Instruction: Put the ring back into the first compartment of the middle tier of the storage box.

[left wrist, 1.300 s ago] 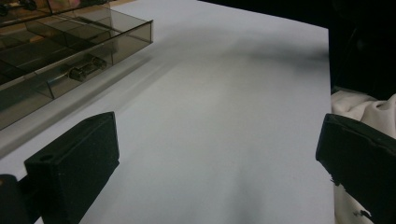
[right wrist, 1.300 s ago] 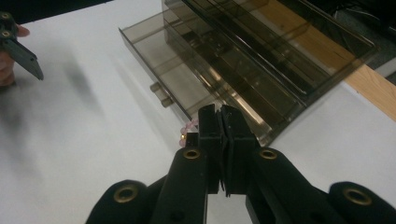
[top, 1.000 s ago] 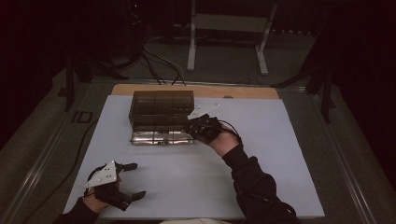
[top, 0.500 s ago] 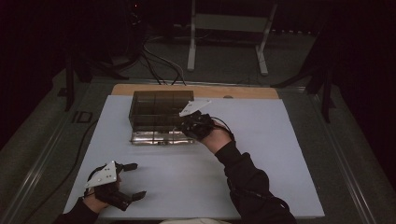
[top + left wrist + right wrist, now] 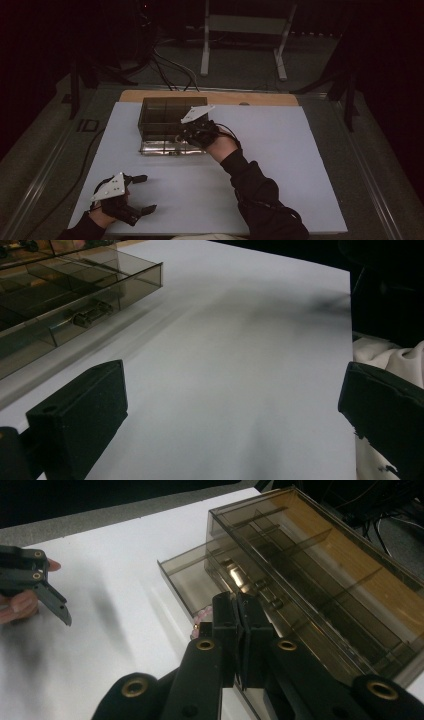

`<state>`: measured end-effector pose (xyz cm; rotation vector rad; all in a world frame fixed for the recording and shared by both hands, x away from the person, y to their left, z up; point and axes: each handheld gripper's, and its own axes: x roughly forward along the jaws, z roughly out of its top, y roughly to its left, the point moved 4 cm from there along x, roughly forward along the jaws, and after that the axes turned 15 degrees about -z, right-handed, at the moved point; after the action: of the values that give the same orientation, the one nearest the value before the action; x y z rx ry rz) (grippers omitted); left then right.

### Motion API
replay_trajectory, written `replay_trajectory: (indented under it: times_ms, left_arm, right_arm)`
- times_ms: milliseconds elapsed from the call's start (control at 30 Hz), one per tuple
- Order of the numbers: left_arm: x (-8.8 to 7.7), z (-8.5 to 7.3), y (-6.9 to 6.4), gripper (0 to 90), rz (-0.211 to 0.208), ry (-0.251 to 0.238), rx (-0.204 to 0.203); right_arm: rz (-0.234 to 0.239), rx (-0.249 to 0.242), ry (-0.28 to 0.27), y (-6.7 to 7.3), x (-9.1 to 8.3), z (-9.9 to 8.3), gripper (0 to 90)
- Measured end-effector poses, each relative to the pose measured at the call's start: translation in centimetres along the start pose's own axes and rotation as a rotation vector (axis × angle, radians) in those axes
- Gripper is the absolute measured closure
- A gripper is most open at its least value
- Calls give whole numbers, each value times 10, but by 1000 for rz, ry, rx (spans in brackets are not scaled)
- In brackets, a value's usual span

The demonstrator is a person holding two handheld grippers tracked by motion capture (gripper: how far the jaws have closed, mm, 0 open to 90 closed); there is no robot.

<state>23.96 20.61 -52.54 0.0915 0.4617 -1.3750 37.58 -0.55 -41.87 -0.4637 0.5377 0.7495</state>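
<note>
A smoked clear drawer box (image 5: 167,114) stands at the middle back of the white sheet. Its lowest drawer (image 5: 187,580) is pulled out, and small metal parts (image 5: 90,315) and a pinkish bit (image 5: 202,614) lie in it. My right gripper (image 5: 186,134) hovers at the box's front over that drawer. Its jaws are pressed together (image 5: 240,612) and nothing shows between them. My left gripper (image 5: 142,194) rests near the sheet's front left corner. Its jaws are wide apart (image 5: 232,405) over bare sheet.
The white sheet (image 5: 280,165) covers the table, with a wooden strip (image 5: 260,98) along its back edge. Behind the table, cables (image 5: 165,65) and a stand's legs (image 5: 240,50) sit on the dark floor. A pale cloth (image 5: 385,357) lies at the person's side.
My right gripper has slid left along the box's front, over the pulled-out drawer. The left gripper has stayed in place.
</note>
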Motion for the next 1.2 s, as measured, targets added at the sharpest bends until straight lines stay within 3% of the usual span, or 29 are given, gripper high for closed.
replay_trajectory:
  times_ms: [767,1200]
  left_arm:
    - [0,0,0,10,-5,-1,2]
    - [1,0,0,10,-5,4,1]
  right_arm:
    - [32,-11,-35,22,21,25,887]
    - [39,11,-56,34,36,46,887]
